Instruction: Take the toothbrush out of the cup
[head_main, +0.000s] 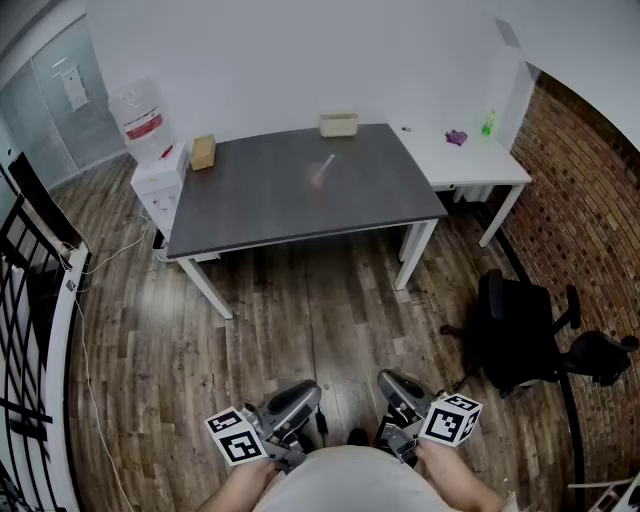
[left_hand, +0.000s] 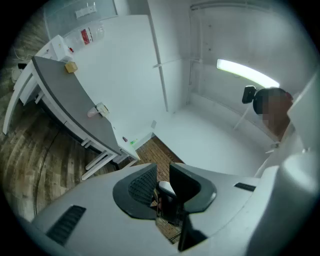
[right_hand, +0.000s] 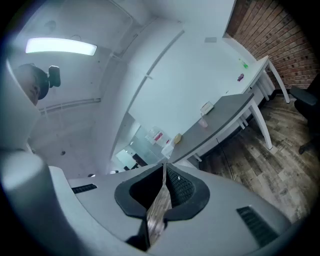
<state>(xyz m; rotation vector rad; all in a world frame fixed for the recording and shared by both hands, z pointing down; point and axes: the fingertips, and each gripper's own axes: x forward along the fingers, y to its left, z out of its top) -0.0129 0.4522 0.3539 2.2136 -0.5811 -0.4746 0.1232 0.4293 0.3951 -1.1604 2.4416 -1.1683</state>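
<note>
1. The cup (head_main: 320, 173) stands near the middle of the dark table (head_main: 260, 205), well apart from me. My judgement: walk up first, then come down from above and pinch only the toothbrush handle, so the cup stays put.
2. The cup shows as a small pinkish blur; I cannot make out the toothbrush itself.
3. My left gripper (left_hand: 161, 187) is released and empty. My right gripper (right_hand: 164, 187) is clenched on nothing.

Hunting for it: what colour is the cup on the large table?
The small cup is pale pink; head view shows it best.
</note>
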